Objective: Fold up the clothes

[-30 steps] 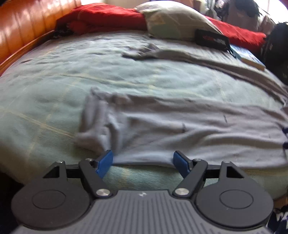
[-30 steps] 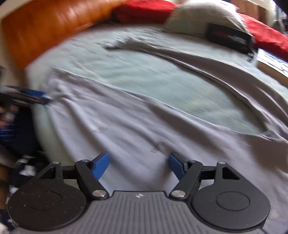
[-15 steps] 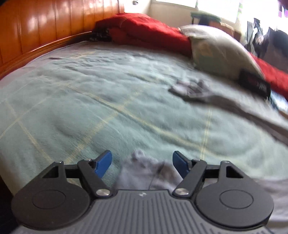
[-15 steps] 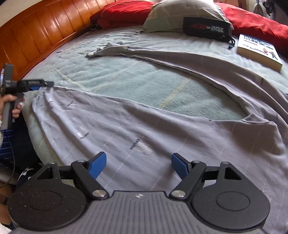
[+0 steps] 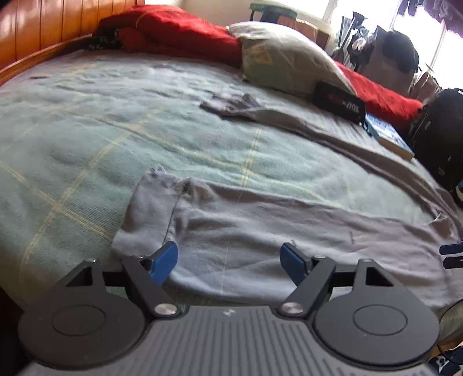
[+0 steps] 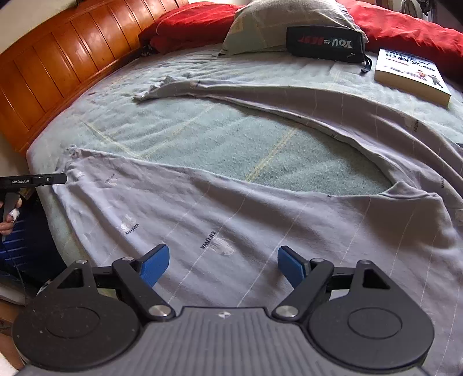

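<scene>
On the bed (image 6: 173, 136), the grey pants (image 6: 260, 208) lie spread out flat, with the two legs far apart like a big V. One leg runs along the near edge of the bed. The other leg stretches up toward the pillow (image 6: 275, 26), and its end stops well short of the pillow. Nothing is folded yet, so I think almost all the folding is left for you to do.

Your left gripper (image 5: 230, 259) hangs over the cuff end of the near leg. Its fingers (image 5: 163, 260) are opening, and the cloth lies below them, not pinched. Your right gripper (image 6: 222, 264) hangs over the wide part of the near leg. Its fingers (image 6: 153, 264) are opening too, with no cloth squeezed between them.

A second ago, the cuff looked bunched and lumpy. Now it lies much flatter on the bed. Half a second ago, your left gripper looked past the cuff at the bare blanket. Now it looks back along the leg. A book (image 6: 411, 75) and a black pouch (image 6: 324, 43) lie by the pillow.
</scene>
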Demonstrator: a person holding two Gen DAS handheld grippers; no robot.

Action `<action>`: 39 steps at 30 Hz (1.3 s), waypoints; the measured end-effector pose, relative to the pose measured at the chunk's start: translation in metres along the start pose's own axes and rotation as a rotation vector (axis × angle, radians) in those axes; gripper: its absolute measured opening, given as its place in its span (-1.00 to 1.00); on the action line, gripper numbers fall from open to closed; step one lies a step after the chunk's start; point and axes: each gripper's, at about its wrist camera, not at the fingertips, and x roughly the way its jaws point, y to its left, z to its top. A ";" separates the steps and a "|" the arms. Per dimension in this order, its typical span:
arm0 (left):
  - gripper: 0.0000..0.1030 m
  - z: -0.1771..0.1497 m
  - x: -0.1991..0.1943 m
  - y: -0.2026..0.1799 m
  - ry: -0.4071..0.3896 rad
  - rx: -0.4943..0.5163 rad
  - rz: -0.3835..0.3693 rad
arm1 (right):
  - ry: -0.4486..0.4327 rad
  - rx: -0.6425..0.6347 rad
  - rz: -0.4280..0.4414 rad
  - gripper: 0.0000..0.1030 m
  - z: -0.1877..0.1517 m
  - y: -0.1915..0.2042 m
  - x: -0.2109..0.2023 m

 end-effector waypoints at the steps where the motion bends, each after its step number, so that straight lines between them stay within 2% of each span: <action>1: 0.51 0.000 -0.004 -0.001 -0.004 0.000 0.002 | -0.002 -0.014 0.019 0.66 0.005 0.003 -0.002; 3: 0.52 -0.001 -0.010 -0.005 -0.012 0.005 0.015 | -0.005 -0.051 0.062 0.66 0.018 0.010 -0.006; 5: 0.52 -0.003 -0.018 -0.011 -0.009 0.019 0.061 | -0.011 -0.114 0.125 0.67 0.036 0.025 -0.008; 7: 0.52 -0.006 -0.028 -0.013 -0.012 0.022 0.061 | -0.016 -0.201 0.212 0.69 0.060 0.049 -0.006; 9: 0.55 -0.008 -0.037 -0.015 -0.015 0.025 0.060 | -0.015 -0.312 0.314 0.80 0.081 0.079 0.003; 13: 0.57 -0.008 -0.045 0.001 -0.035 -0.079 0.006 | 0.006 -0.553 0.467 0.81 0.125 0.151 0.049; 16: 0.55 -0.013 -0.037 0.022 -0.038 -0.196 -0.014 | 0.051 -0.639 0.544 0.81 0.150 0.198 0.097; 18: 0.55 -0.017 -0.031 0.038 -0.039 -0.288 -0.032 | 0.125 -0.638 0.614 0.81 0.165 0.217 0.134; 21: 0.55 -0.023 -0.016 0.067 -0.030 -0.464 -0.127 | 0.251 -0.622 0.714 0.81 0.183 0.241 0.188; 24: 0.56 -0.027 -0.002 0.093 -0.040 -0.606 -0.221 | 0.364 -0.602 0.768 0.81 0.193 0.253 0.235; 28: 0.59 -0.031 0.008 0.110 -0.048 -0.707 -0.296 | 0.457 -0.532 0.891 0.83 0.203 0.251 0.272; 30: 0.64 -0.030 0.010 0.113 -0.064 -0.707 -0.322 | 0.498 -0.496 0.964 0.90 0.207 0.247 0.284; 35: 0.68 -0.037 0.015 0.122 -0.114 -0.801 -0.388 | 0.510 -0.423 0.991 0.91 0.219 0.239 0.308; 39: 0.75 -0.043 0.019 0.122 -0.152 -0.802 -0.415 | 0.616 -0.363 1.089 0.95 0.214 0.240 0.313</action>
